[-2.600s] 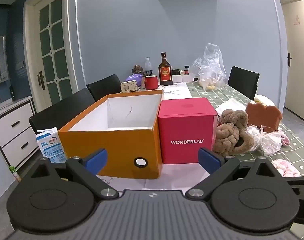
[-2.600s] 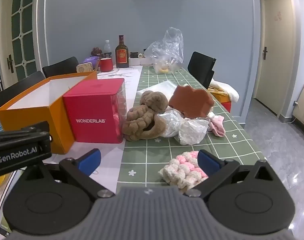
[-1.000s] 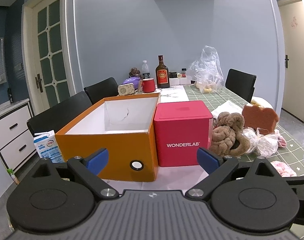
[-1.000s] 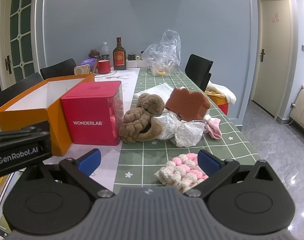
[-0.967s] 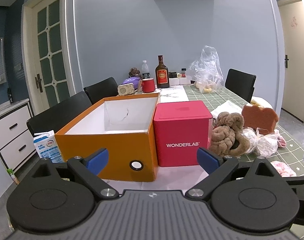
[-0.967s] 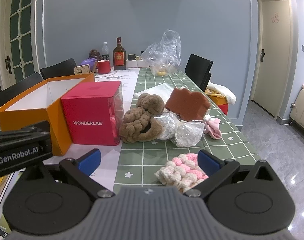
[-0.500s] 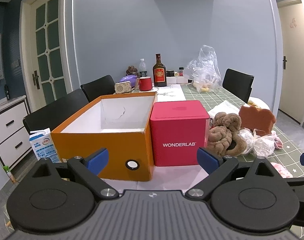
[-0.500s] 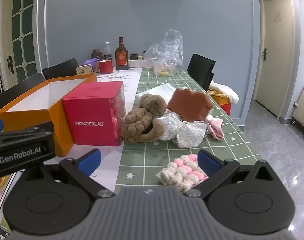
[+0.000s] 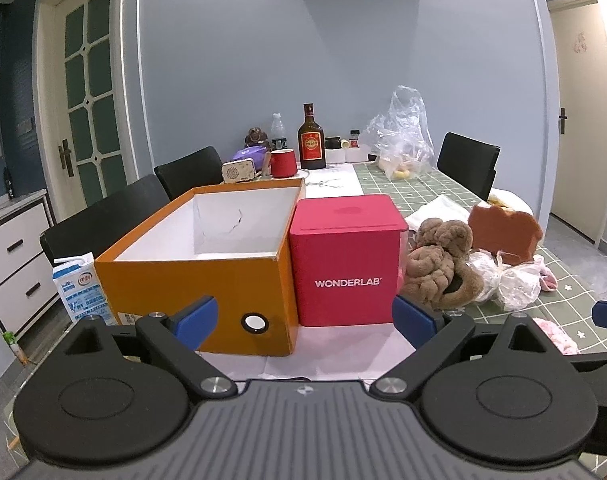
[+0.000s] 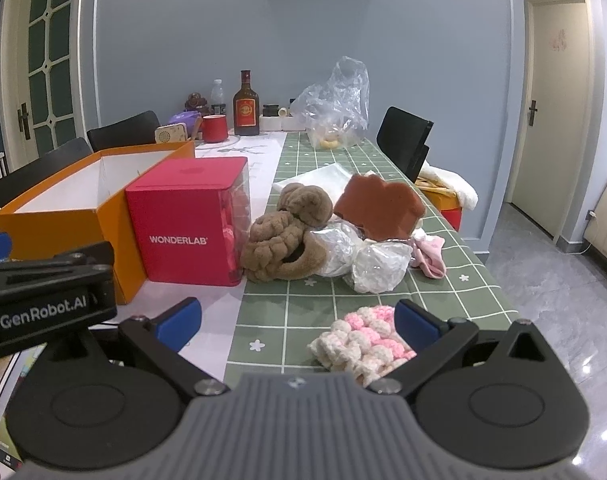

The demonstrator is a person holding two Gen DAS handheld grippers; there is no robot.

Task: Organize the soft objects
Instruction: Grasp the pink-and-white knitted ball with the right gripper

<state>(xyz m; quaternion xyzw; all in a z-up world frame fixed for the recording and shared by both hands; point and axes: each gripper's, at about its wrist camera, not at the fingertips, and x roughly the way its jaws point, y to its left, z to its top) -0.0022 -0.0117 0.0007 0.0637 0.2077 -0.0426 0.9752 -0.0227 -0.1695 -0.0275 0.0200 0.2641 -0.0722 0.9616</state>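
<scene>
The table (image 10: 455, 280), under a green checked cloth, is carrying the whole job, and nothing on it is yet being handled. The orange box (image 9: 207, 276) is standing open and, as far as its visible floor shows, empty, which makes it the likely destination; the red WONDERLAB box (image 9: 345, 264) is touching its right side, with its lid closed. The soft items are lying in a heap to the right of the red box: a brown plush toy (image 10: 283, 240) just beside that box, crinkled plastic-wrapped bundles (image 10: 377, 266) pressing against the plush, a brown sponge-like slab (image 10: 379, 208) leaning on top of them, and a pink cloth (image 10: 431, 256) at the heap's far side. A pink-and-white knitted piece (image 10: 359, 340) is lying apart, near the table edge and closest to the right gripper (image 10: 297, 322). Both tools are hovering with fingers spread wide and holding nothing; the left gripper (image 9: 303, 318) is facing the two boxes. Risks, in my judgement: the heap is interlocked, so pulling the plush is likely to drag the wrapped bundles and tip the slab off; the plastic film is slippery and may be slipping out of a light pinch; the knitted piece is sitting low and close to the edge, so a shallow approach could be nudging it off the table; and the two tools are working close together, so a reach across toward the orange box is risking a collision with the left tool or the red box.
</scene>
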